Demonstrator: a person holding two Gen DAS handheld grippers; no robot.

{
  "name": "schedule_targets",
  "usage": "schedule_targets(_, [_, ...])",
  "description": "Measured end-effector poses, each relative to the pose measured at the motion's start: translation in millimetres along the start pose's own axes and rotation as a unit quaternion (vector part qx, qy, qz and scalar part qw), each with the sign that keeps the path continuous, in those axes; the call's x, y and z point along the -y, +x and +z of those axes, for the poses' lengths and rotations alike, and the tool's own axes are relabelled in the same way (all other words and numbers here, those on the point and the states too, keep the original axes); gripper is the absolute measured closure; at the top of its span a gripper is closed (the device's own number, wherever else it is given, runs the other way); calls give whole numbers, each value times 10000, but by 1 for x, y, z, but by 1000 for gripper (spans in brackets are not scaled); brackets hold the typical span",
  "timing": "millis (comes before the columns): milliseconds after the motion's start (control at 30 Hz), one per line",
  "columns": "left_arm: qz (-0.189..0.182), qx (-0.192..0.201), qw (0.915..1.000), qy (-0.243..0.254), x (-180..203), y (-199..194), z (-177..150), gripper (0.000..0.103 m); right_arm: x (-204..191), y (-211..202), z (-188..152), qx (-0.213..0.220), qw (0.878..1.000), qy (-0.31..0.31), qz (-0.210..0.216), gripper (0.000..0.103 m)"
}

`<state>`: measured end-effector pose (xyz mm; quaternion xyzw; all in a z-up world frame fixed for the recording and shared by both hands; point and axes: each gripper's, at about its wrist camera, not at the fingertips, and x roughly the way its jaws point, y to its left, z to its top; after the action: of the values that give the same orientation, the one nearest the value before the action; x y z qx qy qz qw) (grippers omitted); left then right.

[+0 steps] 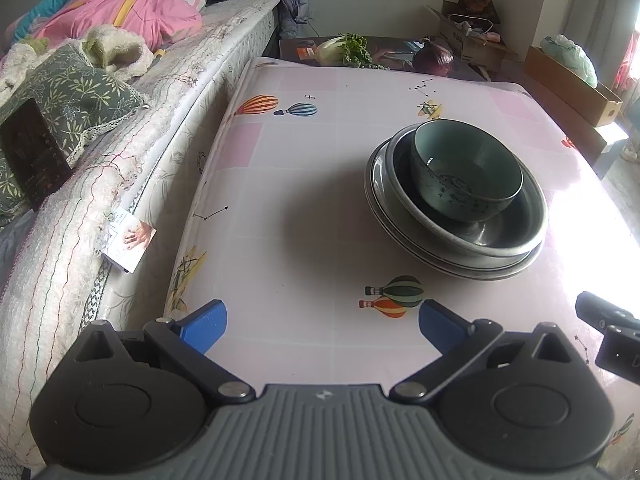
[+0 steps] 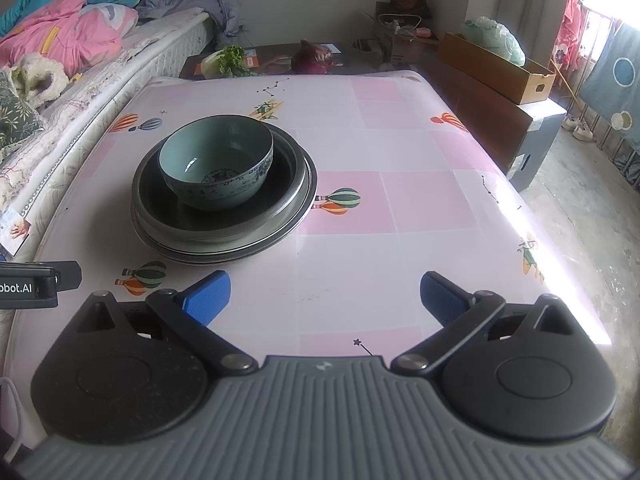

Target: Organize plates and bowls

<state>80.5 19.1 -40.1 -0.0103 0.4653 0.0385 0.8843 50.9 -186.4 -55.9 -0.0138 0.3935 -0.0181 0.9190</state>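
Crockery stacked mid-bench, both grippers empty

Crockery stood in a single pile on the bench, which wore a pink-checked cloth printed with hot-air balloons. A teal bowl sat upright inside a dark metal basin, and the basin rested on a plate whose rim showed just beneath it.

The left gripper hovered over the near edge of the bench with its blue pads spread wide and nothing between them. In its view the teal bowl, the basin and the plate lay ahead and to the right, well apart from the fingers.

The right gripper was likewise spread wide and empty above the near edge. From it the pile lay ahead and to the left, clear of the pads.

A bed ran along the bench's left side. Beyond the far edge lay leafy greens and a red cabbage.
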Motion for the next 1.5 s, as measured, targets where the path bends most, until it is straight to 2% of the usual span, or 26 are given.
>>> schedule_targets(1500, [3, 40, 10000, 22, -1, -3, 1, 0, -7, 1, 2, -63, 9999, -70, 58, 1])
